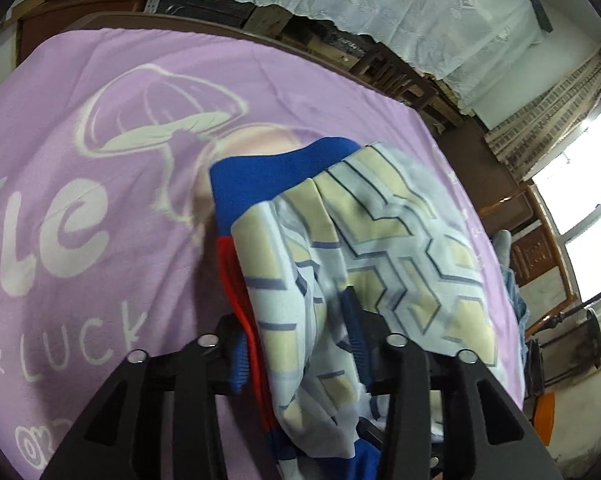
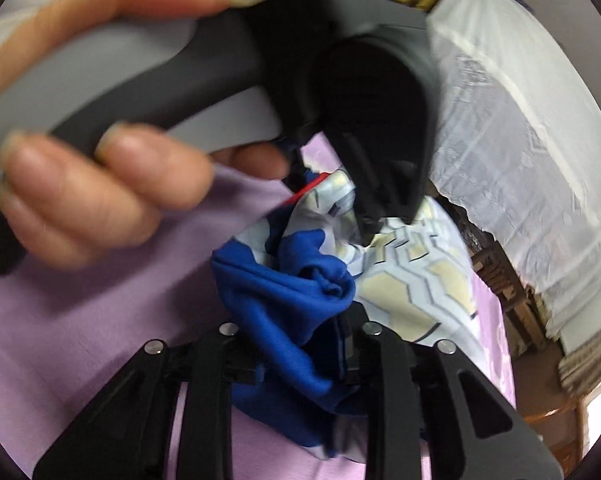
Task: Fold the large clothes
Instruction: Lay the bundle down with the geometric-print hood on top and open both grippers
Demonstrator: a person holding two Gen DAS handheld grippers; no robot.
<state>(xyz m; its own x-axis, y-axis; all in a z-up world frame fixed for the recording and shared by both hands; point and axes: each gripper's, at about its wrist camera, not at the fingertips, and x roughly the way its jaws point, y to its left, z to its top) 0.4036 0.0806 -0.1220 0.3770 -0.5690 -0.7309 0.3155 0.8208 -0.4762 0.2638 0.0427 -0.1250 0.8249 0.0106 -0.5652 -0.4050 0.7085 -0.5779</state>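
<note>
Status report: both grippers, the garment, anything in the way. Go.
Left gripper shut on garment. Right gripper shut on its blue part. Garment bunched over purple bedsheet. Left gripper close ahead of the right.

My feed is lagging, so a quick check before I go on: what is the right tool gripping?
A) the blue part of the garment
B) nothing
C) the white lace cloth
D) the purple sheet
A: in the right wrist view, the right tool is shut on a bunch of blue fabric of the garment, above the purple sheet.
</note>
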